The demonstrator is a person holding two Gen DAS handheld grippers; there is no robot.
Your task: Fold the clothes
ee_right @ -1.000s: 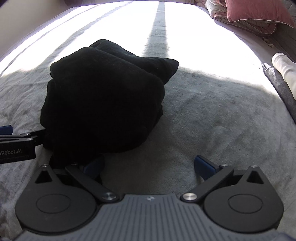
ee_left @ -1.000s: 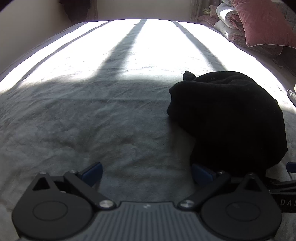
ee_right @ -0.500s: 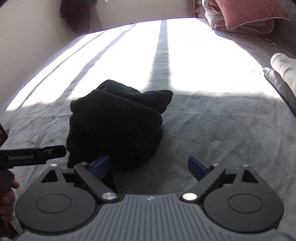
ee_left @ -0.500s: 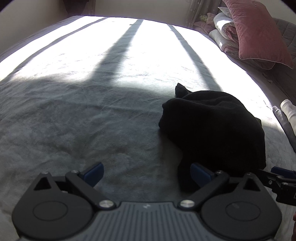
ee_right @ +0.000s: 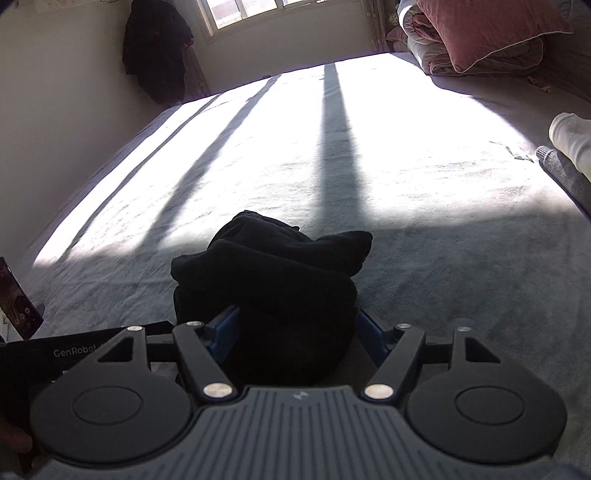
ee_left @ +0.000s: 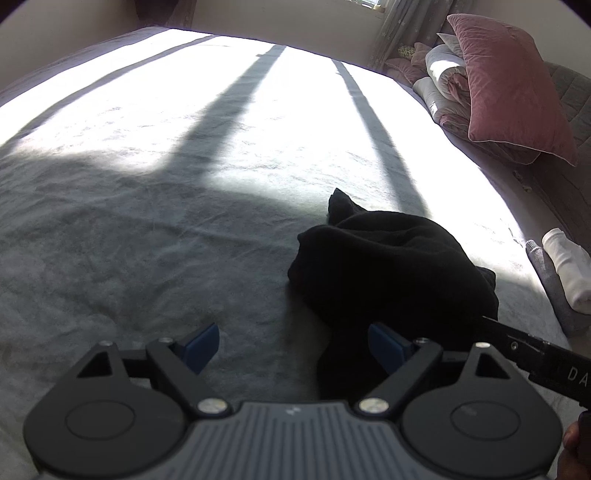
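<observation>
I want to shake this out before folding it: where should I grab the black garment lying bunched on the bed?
Probably the pointed corner sticking out of the black garment on its far side. It is the only free, thin part; the rest is a thick rounded heap. Come from the sunlit side, low over the bed, fingers astride the tip.

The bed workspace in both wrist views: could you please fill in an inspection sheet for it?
Surface: grey bedspread, wrinkled, sunlit at the far end with stripe shadows.
Job's things: black garment, bundled in a rough fold on the bedspread.
Clutter: white sock on a grey item at the bed's right edge.
Grippers: left gripper closing, its right pad against the garment's near edge, bare bedspread between the pads; right gripper closing with the garment's near end between its pads.
Cables: nothing seen.
Surroundings: pink pillow on rolled bedding, dark clothing hanging by the window.
</observation>
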